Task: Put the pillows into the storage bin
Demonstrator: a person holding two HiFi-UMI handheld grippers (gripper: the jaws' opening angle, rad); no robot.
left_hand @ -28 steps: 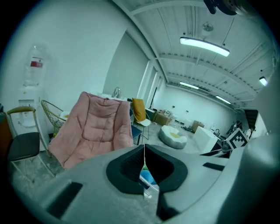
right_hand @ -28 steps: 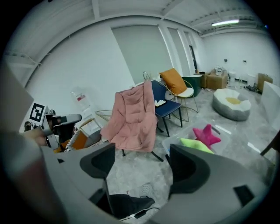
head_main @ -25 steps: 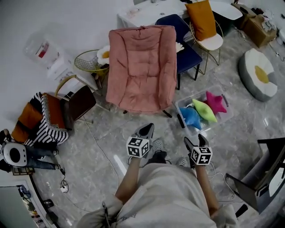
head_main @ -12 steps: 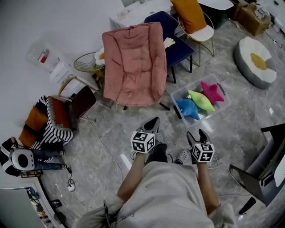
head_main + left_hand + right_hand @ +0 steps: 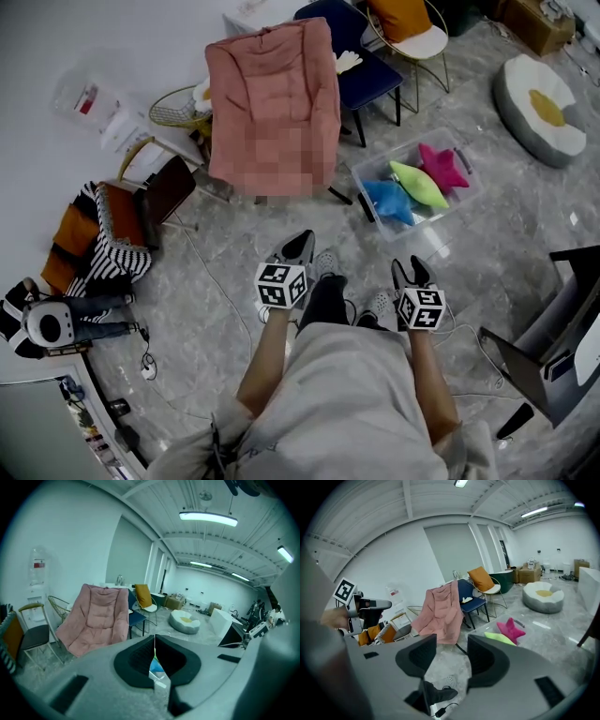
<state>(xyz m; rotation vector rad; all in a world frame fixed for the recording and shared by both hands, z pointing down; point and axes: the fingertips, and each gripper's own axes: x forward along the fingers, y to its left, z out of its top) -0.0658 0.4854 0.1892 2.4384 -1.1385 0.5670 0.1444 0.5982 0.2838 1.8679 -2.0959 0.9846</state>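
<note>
head view is showing the left gripper [image 5: 304, 241] and right gripper [image 5: 410, 268] backing away from the storage bin [image 5: 439, 212], now sitting well ahead of both jaws with three pillows [image 5: 419, 184] lying inside. the left jaws are staying pressed together, empty. the right jaws have just been closing on nothing and are standing half apart. the task is looking finished.

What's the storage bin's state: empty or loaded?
Loaded. The clear storage bin holds a blue pillow, a green pillow and a pink star pillow, all lying inside its walls.
</note>
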